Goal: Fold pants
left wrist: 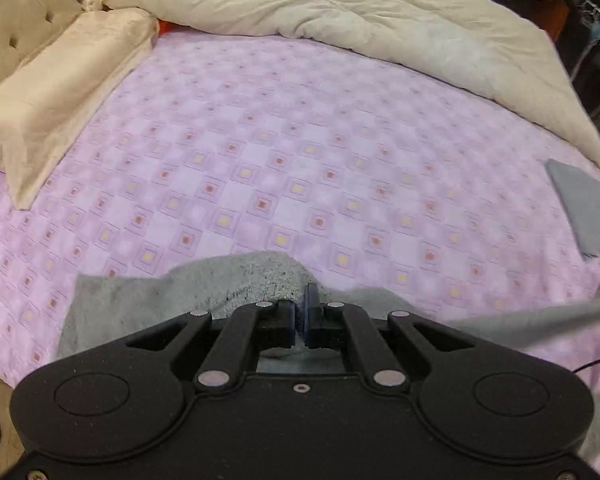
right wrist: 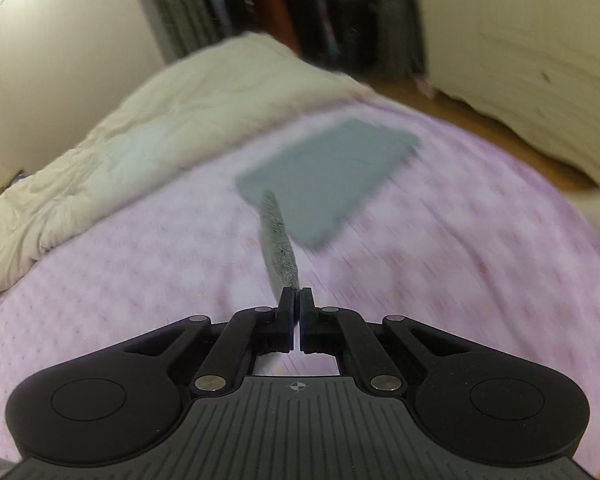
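Grey pants [left wrist: 180, 296] hang over the near part of the pink bed sheet [left wrist: 284, 152]. My left gripper [left wrist: 301, 312] is shut on a bunched fold of the pants, held above the sheet. A taut grey edge [left wrist: 540, 320] runs off to the right. In the right wrist view my right gripper [right wrist: 297, 300] is shut on a thin grey strip of the pants [right wrist: 279, 240] that stands edge-on ahead of the fingers. The right view is blurred by motion.
A folded grey garment [left wrist: 584, 208] lies near the right edge of the bed; it also shows in the right wrist view [right wrist: 332, 176]. A cream duvet [left wrist: 380, 28] is bunched along the far side. A beige pillow [left wrist: 56, 92] and tufted headboard [left wrist: 24, 4] are at left. A white cabinet [right wrist: 540, 80] stands beyond the bed.
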The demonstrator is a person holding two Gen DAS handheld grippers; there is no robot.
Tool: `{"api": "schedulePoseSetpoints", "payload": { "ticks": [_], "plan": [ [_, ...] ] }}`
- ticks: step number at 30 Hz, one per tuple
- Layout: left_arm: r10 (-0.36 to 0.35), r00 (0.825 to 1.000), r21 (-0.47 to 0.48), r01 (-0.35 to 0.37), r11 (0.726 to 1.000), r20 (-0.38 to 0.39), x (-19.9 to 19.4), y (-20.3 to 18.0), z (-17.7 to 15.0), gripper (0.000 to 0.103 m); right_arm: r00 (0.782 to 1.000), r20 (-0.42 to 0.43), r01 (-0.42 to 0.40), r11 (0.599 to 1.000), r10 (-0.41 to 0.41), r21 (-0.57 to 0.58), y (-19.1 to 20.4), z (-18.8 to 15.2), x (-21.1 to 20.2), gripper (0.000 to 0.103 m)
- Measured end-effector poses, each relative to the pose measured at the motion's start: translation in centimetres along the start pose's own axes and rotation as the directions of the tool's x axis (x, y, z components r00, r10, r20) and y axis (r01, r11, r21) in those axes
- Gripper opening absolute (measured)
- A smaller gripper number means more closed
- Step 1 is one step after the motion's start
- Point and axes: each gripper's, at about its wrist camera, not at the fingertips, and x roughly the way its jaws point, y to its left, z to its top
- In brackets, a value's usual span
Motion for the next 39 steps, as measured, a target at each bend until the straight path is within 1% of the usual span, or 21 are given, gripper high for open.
{"api": "schedulePoseSetpoints", "payload": {
  "ticks": [2, 3, 5, 6, 7, 9, 11, 14, 16, 19, 22, 25, 26, 27, 28, 31, 33, 35, 36, 37, 39],
  "plan": [
    [0.004, 0.998, 0.013, -0.003, 1.0, -0.056, 0.9, 0.5, -1.8, 0.006, 0.993, -0.099, 0.068, 0.997, -0.065, 0.031, -2.3, -3.8, 1.3, 0.002],
    [0.025, 0.994, 0.031, -0.022, 0.999, -0.104, 2.0, 0.6, -3.2, 0.006, 0.983, -0.157, 0.102, 0.994, -0.094, 0.044, -3.4, -5.7, 2.2, 0.002],
    [0.066, 0.979, 0.056, -0.056, 0.997, -0.195, 4.4, 0.9, -5.6, 0.005, 0.952, -0.272, 0.155, 0.987, -0.139, 0.039, -5.1, -9.0, 3.8, 0.002],
    [0.105, 0.963, 0.075, -0.089, 0.993, -0.249, 6.0, 1.0, -7.2, 0.005, 0.944, -0.296, 0.165, 0.985, -0.146, 0.041, -5.6, -10.0, 4.0, 0.002],
    [0.131, 0.949, 0.088, -0.11, 0.99, -0.287, 7.2, 1.2, -8.1, 0.005, 0.944, -0.303, 0.158, 0.986, -0.133, 0.059, -6.2, -10.8, 3.8, 0.002],
    [0.162, 0.926, 0.1, -0.135, 0.986, -0.342, 8.8, 1.8, -9.8, 0.006, 0.957, -0.274, 0.135, 0.985, -0.101, 0.108, -7.2, -11.3, 3.1, 0.005],
    [0.176, 0.916, 0.099, -0.151, 0.984, -0.36, 9.6, 2.1, -10.2, 0.006, 0.968, -0.237, 0.115, 0.984, -0.081, 0.136, -8.1, -11.1, 2.8, 0.005],
    [0.19, 0.919, 0.116, -0.159, 0.98, -0.346, 10.1, 1.4, -9.8, 0.006, 0.97, -0.221, 0.131, 0.984, -0.101, 0.123, -8.6, -10.4, 3.3, 0.017],
    [0.193, 0.923, 0.124, -0.16, 0.979, -0.333, 10.2, 0.8, -9.3, 0.006, 0.969, -0.221, 0.149, 0.977, -0.113, 0.152, -9.6, -10.2, 3.8, 0.031],
    [0.198, 0.925, 0.115, -0.169, 0.979, -0.325, 10.4, 0.4, -8.7, 0.006, 0.964, -0.238, 0.173, 0.961, -0.12, 0.217, -10.9, -10.2, 4.4, 0.035],
    [0.211, 0.923, 0.117, -0.182, 0.976, -0.321, 10.4, -0.4, -8.5, 0.006, 0.969, -0.23, 0.157, 0.949, -0.094, 0.272, -11.8, -10.6, 5.1, 0.037],
    [0.228, 0.92, 0.133, -0.195, 0.972, -0.317, 9.6, -1.0, -9.5, 0.006, 0.971, -0.231, 0.13, 0.951, -0.064, 0.282, -11.8, -10.4, 5.8, 0.036],
    [0.234, 0.919, 0.135, -0.2, 0.97, -0.318, 9.7, -1.3, -9.6, 0.006, 0.969, -0.24, 0.122, 0.953, -0.054, 0.277, -11.5, -10.1, 6.0, 0.033],
    [0.236, 0.918, 0.136, -0.203, 0.97, -0.318, 9.1, -1.2, -10.1, 0.006, 0.97, -0.238, 0.117, 0.956, -0.052, 0.268, -11.2, -9.6, 5.9, 0.017],
    [0.24, 0.918, 0.135, -0.207, 0.969, -0.317, 9.2, -1.3, -10.1, 0.006, 0.973, -0.224, 0.105, 0.964, -0.05, 0.245, -10.6, -8.9, 5.5, 0.012],
    [0.254, 0.927, 0.119, -0.229, 0.966, -0.277, 8.2, -1.8, -9.5, 0.005, 0.995, -0.096, -0.02, 0.991, 0.033, 0.134, -8.2, -6.1, 2.4, 0.01],
    [0.249, 0.945, 0.099, -0.233, 0.967, -0.211, 6.1, -2.5, -8.3, 0.005, 0.999, -0.007, -0.052, 0.997, 0.052, 0.049, -7.0, -4.5, -0.9, 0.009],
    [0.224, 0.967, 0.11, -0.211, 0.971, -0.124, 3.5, -3.4, -7.3, 0.005, 0.997, 0.071, -0.032, 0.999, 0.031, 0.003, -7.0, -3.8, -4.1, 0.01],
    [0.216, 0.973, 0.123, -0.204, 0.971, -0.085, 2.1, -3.9, -7.0, 0.005, 0.996, 0.083, -0.007, 1.0, 0.007, 0.001, -7.6, -4.0, -4.9, 0.01],
    [0.207, 0.976, 0.13, -0.197, 0.972, -0.068, 1.3, -4.1, -6.9, 0.005, 0.997, 0.076, 0.027, 1.0, -0.027, 0.006, -8.5, -4.6, -5.2, 0.01],
    [0.183, 0.979, 0.119, -0.171, 0.978, -0.092, 1.1, -4.2, -7.7, 0.005, 0.996, -0.01, 0.094, 0.995, -0.094, 0.02, -10.5, -6.4, -3.8, 0.01]
  ]
}}
